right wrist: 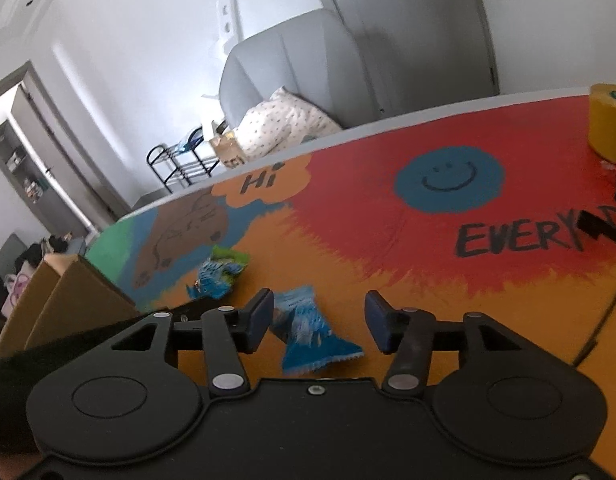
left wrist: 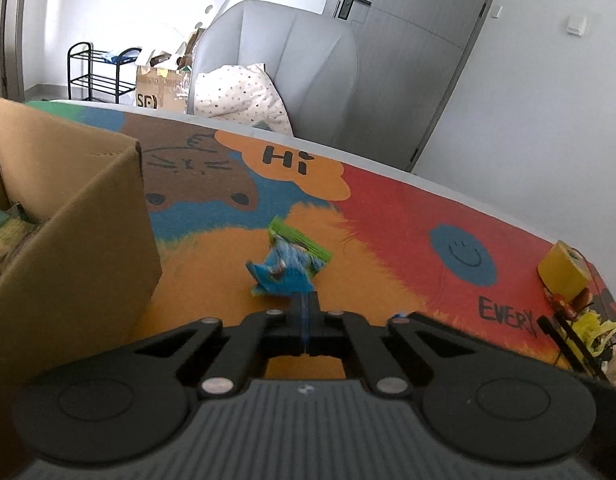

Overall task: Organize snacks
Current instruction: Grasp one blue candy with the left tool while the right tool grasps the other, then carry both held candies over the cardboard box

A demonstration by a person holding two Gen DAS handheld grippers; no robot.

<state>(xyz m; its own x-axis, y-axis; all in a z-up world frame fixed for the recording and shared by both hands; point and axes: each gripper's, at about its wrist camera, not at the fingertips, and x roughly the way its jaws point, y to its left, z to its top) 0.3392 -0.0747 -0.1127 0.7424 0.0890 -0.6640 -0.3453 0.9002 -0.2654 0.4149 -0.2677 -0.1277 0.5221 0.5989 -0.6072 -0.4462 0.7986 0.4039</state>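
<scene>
A crumpled blue-and-green snack packet [left wrist: 286, 266] lies on the colourful table mat [left wrist: 388, 220]. My left gripper [left wrist: 306, 300] is shut on the packet's near edge, and a sliver of blue wrapper shows between the pads. The same packet [right wrist: 220, 274] appears in the right wrist view, just right of the cardboard box [right wrist: 68, 300]. A second blue snack packet [right wrist: 308, 328] rests on the mat between the fingers of my right gripper [right wrist: 320, 322]. That gripper is open and its pads stand clear of the packet. The open box [left wrist: 88, 240] holds several green snack packs [left wrist: 4, 232].
A yellow tape roll [left wrist: 564, 272] stands at the mat's right end, with yellow scraps and a black stand [left wrist: 588, 332] beside it. Behind the table's far edge are a grey armchair [left wrist: 288, 60] and a dotted pillow [left wrist: 240, 94].
</scene>
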